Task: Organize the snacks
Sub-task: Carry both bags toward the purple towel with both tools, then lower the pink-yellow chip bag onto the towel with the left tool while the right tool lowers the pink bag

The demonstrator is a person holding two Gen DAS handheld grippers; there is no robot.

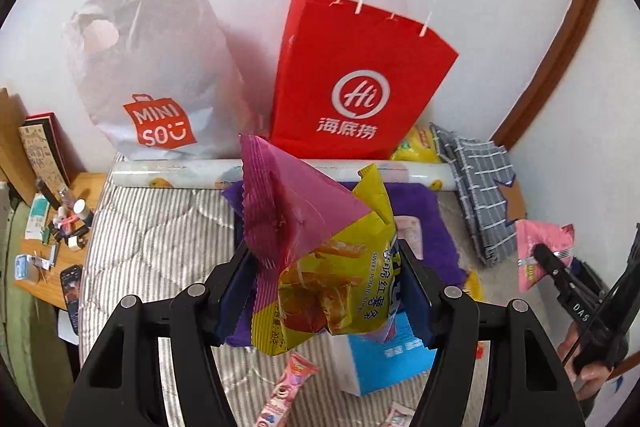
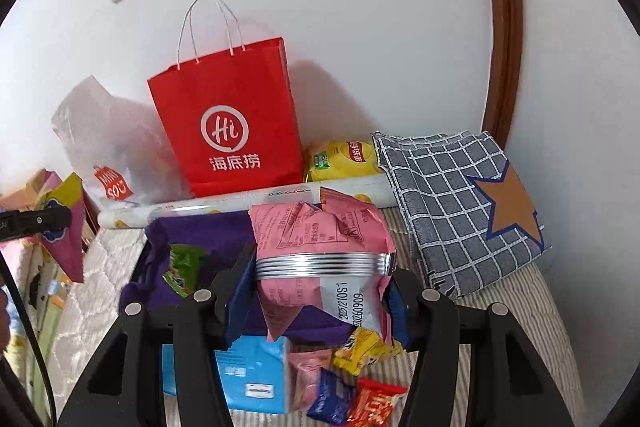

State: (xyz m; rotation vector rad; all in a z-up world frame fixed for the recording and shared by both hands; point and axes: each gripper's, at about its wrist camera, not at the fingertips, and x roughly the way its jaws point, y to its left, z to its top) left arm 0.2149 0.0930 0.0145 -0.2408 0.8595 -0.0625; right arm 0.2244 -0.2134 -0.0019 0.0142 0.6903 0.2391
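Note:
My left gripper (image 1: 326, 291) is shut on a yellow and magenta sweet potato snack bag (image 1: 320, 251) and holds it above the bed; it also shows at the left edge of the right wrist view (image 2: 64, 223). My right gripper (image 2: 318, 297) is shut on a pink snack packet (image 2: 320, 247) with a silver band; this packet also shows at the right of the left wrist view (image 1: 540, 251). A red Haidilao paper bag (image 1: 356, 75) (image 2: 228, 131) stands open against the wall. A white Miniso plastic bag (image 1: 152, 67) (image 2: 104, 147) leans beside it.
A purple cloth (image 2: 200, 231) lies on the striped bed with a green packet (image 2: 184, 267) on it. A blue box (image 2: 248, 375), small red, blue and yellow packets (image 2: 356, 395), a yellow Lay's bag (image 2: 344, 155), a paper roll (image 1: 168, 177), a checked pillow (image 2: 460, 203) and a cluttered side table (image 1: 52, 227) surround it.

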